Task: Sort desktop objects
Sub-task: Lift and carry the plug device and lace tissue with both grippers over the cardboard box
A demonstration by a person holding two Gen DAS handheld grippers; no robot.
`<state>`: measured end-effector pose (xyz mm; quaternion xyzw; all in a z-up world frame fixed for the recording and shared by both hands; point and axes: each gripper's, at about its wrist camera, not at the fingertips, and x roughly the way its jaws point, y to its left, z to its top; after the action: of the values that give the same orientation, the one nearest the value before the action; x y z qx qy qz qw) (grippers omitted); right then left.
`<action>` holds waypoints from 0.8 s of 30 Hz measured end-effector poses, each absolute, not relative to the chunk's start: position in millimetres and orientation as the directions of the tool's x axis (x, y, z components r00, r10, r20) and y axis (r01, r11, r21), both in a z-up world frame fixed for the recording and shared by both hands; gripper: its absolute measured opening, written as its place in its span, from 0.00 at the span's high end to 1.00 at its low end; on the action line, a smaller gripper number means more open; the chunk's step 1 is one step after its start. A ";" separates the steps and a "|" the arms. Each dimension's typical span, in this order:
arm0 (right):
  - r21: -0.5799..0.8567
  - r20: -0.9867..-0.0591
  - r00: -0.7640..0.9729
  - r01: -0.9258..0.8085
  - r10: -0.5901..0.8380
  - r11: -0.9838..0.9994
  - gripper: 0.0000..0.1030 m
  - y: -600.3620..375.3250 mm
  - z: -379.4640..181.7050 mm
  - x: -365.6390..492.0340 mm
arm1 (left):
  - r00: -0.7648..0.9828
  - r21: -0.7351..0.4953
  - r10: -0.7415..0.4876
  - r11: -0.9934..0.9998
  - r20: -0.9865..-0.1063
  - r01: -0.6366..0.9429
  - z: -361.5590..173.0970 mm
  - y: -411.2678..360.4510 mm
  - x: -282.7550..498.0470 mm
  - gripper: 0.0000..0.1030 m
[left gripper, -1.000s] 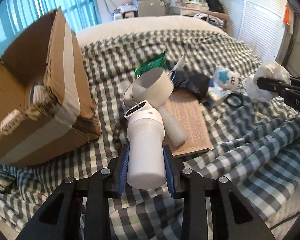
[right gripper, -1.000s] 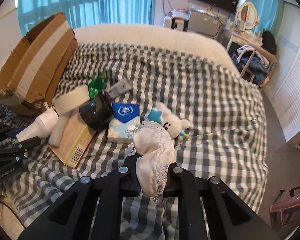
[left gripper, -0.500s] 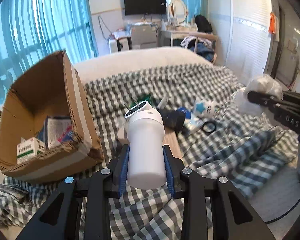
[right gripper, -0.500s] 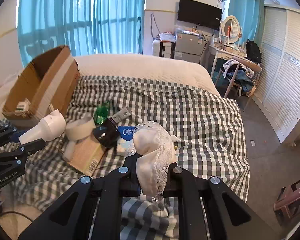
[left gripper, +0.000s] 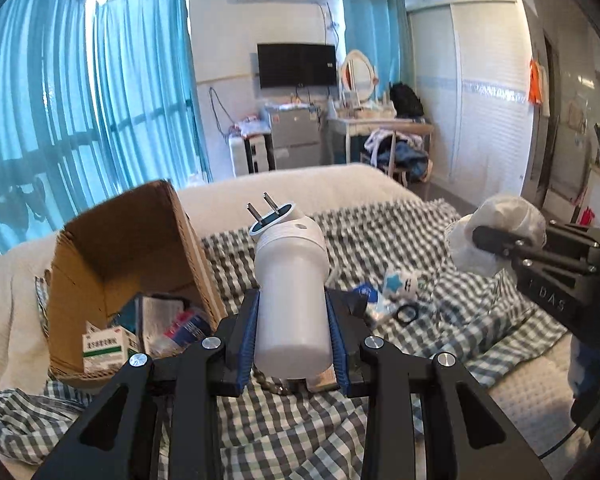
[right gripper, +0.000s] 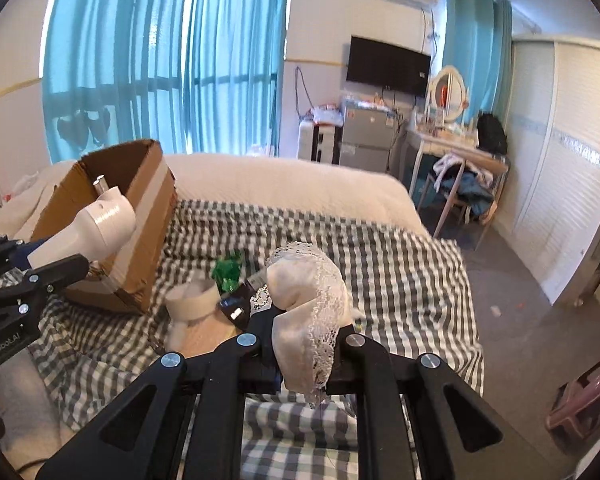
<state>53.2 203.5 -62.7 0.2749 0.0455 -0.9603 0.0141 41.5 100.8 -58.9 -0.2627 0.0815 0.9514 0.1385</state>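
Left claw (left gripper: 292,320): your blue pads clamp the sides of a white plug-in device (left gripper: 290,292); its two prongs point up and away, above the bed (left gripper: 380,188).
Right claw (right gripper: 300,344): your jaws are nearly closed, pinching a white lace cloth (right gripper: 308,300) that bulges above them and droops in front.
Cloth, left view: seen at far right (left gripper: 496,236), held clear above the checked blanket (left gripper: 380,232).
Box (left gripper: 120,248): open cardboard, tilted, on the bed to the left of your device; a green-and-white carton (left gripper: 104,346) and other packets lie inside.
Box, right view: (right gripper: 140,220) directly behind your device (right gripper: 96,228); touching or apart, cannot tell.
Still on blanket: tape roll (right gripper: 192,300), green wrapper (right gripper: 228,274), dark object (right gripper: 236,308), all between the box and your cloth.
More on blanket: blue-and-white plush (left gripper: 404,282), black ring (left gripper: 407,314), blue tissue pack (left gripper: 364,292), right of your device.
Obstruction: the cloth hides the items just behind it in the right view; your device covers the middle of the pile in the left view.
Surroundings: blue curtains (right gripper: 160,60), wall TV (left gripper: 296,65), dresser with mirror (right gripper: 448,92), white wardrobe (left gripper: 488,92).
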 end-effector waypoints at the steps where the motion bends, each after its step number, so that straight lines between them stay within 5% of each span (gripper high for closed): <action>1: -0.082 -0.519 -0.855 0.053 -0.003 -0.995 0.89 199.9 -58.1 54.5 | -0.834 0.078 0.233 -0.947 -0.499 -0.311 -54.1 97.4 44.1 0.69; 24: -0.073 -0.356 -0.927 0.152 -0.117 -0.986 0.89 81.8 2.2 46.8 | -0.928 0.044 0.185 -0.977 -0.323 -0.210 -0.7 10.3 51.3 0.69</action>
<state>46.8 81.8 2.2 0.1779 0.0495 -0.9804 0.0686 51.3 10.3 -0.7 -0.1608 0.0387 0.9811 0.1006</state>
